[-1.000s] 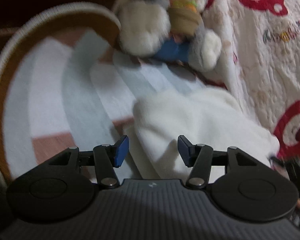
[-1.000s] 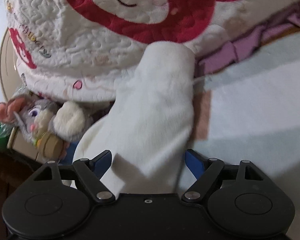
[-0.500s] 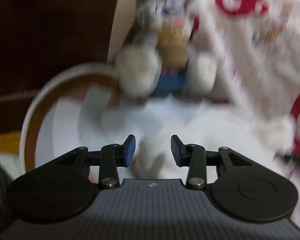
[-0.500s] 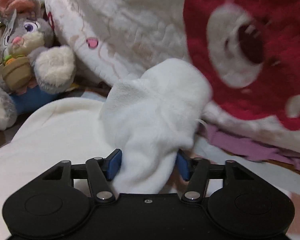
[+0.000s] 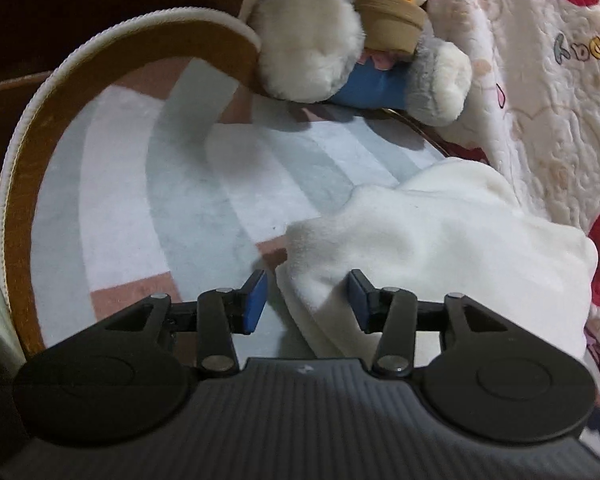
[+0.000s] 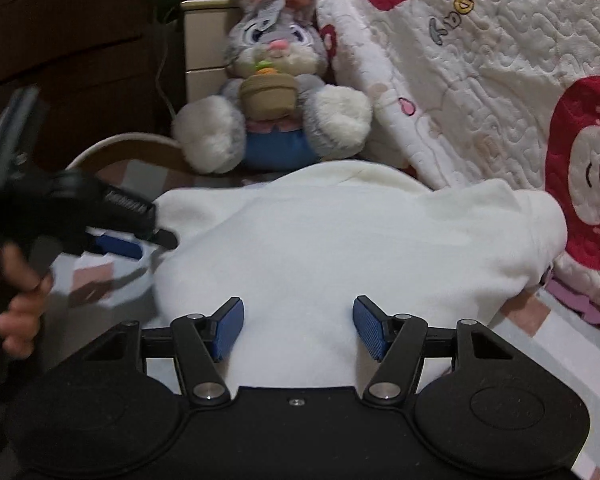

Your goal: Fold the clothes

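White fleece garment [image 6: 340, 240] lies partly folded, bunched on the rug [image 5: 140, 200] by the quilt; both tongs [image 5: 306, 300] [image 6: 298, 330] released, tidying left.

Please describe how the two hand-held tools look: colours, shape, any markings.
Both the left tool and the right tool are black, with two round housings, silver pivot screws and blue ribbed pads. The left body is ribbed grey. No cables or sleeves are visible.
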`<state>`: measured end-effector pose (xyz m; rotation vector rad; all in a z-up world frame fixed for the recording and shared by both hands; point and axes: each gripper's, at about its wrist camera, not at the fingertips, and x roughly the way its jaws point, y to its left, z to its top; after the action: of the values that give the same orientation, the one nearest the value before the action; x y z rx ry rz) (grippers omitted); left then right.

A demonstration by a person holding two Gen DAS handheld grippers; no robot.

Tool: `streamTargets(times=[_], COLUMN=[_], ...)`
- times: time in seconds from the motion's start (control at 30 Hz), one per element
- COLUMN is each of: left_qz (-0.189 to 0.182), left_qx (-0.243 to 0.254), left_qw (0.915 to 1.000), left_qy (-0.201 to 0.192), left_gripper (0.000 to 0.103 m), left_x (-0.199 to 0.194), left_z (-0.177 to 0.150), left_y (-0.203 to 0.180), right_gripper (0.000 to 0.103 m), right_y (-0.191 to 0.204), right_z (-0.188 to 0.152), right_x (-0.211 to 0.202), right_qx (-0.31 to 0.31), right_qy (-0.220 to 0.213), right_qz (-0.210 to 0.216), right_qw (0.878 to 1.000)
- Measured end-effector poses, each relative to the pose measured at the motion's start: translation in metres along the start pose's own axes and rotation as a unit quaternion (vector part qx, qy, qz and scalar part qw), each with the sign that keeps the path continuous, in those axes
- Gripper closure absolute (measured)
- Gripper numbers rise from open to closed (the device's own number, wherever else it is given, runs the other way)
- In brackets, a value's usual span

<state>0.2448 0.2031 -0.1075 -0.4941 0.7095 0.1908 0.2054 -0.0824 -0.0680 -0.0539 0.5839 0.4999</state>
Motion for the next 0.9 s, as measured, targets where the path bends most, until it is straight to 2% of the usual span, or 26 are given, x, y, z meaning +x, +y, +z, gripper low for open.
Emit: streamTargets(times=[0.1,0.23,0.3,0.47,0.57,0.63,0.73,0.83,0.9], left_qz=[0.007,-0.017,-0.016,-0.023,-0.014,-0.007,0.003,0.012,0.016], left_qx=[0.024,0.058,0.088,0.14,0.16,0.177,0.197,0.225,0.235], left_qw=[0.9997,0.998,0.9958,0.9897,0.9869,0.9841,0.9802,0.9738,0.9713], left_qy=[0.002,0.02,0.023,0.015,0.01,0.013,0.012,0.032,0.035], left_gripper=[0.058,0.05,0.039,0.019,0.011,0.011,0.009,0.007,0.007], left_x=[-0.008,-0.03,-0.048,-0.107,-0.139,-0.159,-0.188,-0.208,-0.222], left_z=[-0.004,-0.011,-0.017,-0.036,-0.051,-0.066,-0.093,-0.113,-0.124], left_y=[-0.014,-0.042,-0.059,-0.081,-0.088,-0.092,-0.104,-0.12,-0.128], right_gripper=[0.036,0.037,0.038,0.038,0.036,0.033,0.029,0.028,0.027], right_y=[-0.003,-0.006,-0.009,-0.026,-0.031,-0.034,-0.031,-0.026,-0.022], right_z=[-0.01,-0.024,-0.03,-0.021,-0.019,-0.021,-0.028,-0.034,-0.036], right_x=[-0.012,-0.028,-0.037,-0.078,-0.112,-0.135,-0.169,-0.2,-0.216], right_qx=[0.013,0.031,0.042,0.081,0.095,0.105,0.085,0.068,0.072], right_qy=[0.016,0.037,0.044,0.025,0.018,0.014,0.004,-0.002,-0.006], right_qz=[0.018,0.043,0.05,0.002,-0.027,-0.043,-0.052,-0.064,-0.058], right_qw=[1.0,0.998,0.997,0.996,0.995,0.993,0.995,0.996,0.996])
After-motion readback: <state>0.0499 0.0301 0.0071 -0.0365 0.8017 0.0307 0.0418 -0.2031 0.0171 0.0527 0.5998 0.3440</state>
